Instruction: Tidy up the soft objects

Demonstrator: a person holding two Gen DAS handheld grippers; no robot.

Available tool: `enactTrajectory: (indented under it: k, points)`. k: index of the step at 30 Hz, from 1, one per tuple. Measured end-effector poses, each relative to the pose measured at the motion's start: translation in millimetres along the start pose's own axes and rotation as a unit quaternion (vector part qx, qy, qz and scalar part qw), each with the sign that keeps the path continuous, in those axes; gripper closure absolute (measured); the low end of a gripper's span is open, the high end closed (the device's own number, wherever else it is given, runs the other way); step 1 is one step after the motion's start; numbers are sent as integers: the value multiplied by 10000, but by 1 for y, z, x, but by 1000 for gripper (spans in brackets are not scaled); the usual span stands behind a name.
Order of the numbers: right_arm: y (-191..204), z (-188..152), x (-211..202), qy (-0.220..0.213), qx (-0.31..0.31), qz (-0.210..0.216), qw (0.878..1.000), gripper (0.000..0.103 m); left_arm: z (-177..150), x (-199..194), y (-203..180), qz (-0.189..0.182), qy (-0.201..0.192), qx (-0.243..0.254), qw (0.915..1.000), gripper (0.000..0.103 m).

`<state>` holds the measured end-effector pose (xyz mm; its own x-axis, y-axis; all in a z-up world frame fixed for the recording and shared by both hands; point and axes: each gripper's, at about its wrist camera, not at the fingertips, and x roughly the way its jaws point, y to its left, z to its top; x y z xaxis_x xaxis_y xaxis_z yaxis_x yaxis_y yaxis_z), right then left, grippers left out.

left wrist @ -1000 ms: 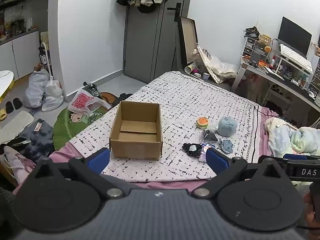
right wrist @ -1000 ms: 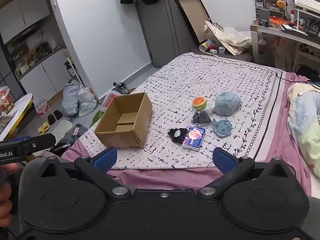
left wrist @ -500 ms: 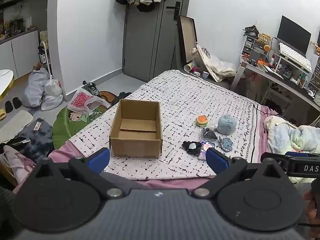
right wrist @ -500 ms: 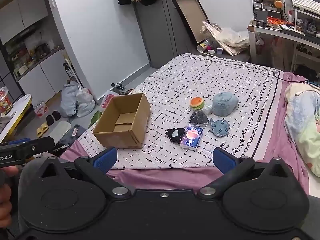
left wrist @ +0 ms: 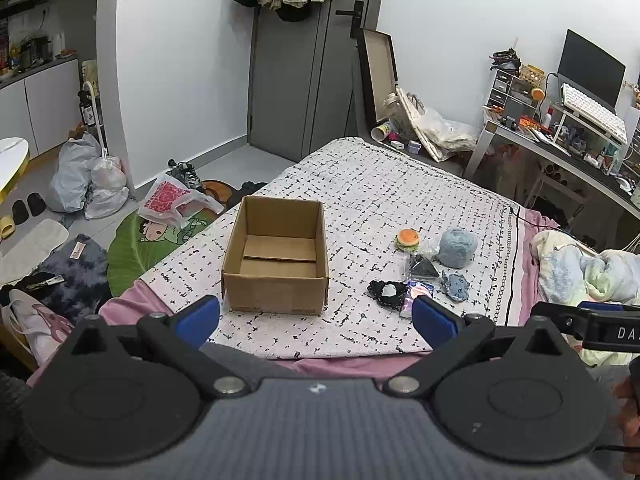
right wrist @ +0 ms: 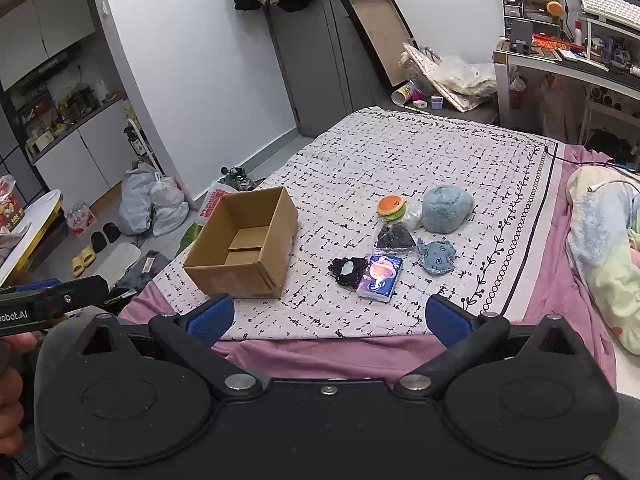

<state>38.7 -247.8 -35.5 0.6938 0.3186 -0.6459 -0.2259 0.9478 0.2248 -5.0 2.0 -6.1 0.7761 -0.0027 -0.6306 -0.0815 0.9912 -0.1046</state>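
- Soft objects lie clustered on the bed, at about 3 o'clock of the empty cardboard box: burger toy, blue plush ball, small blue plush, dark pouch, black item touching a tissue pack.
- We hold the left gripper and right gripper at the near edge, jaws spread wide, gripping nothing.
- We judge nothing is packed yet; we are at the approach.
- Next, the right gripper should reach toward 12 o'clock and close on one item.
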Motion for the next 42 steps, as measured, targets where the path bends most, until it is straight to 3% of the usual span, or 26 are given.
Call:
enactTrajectory:
  k: [42]
  points:
    - [-7, 3, 13, 119, 36, 70, 9999, 0, 0, 14, 0, 113, 129, -4, 9999, 1]
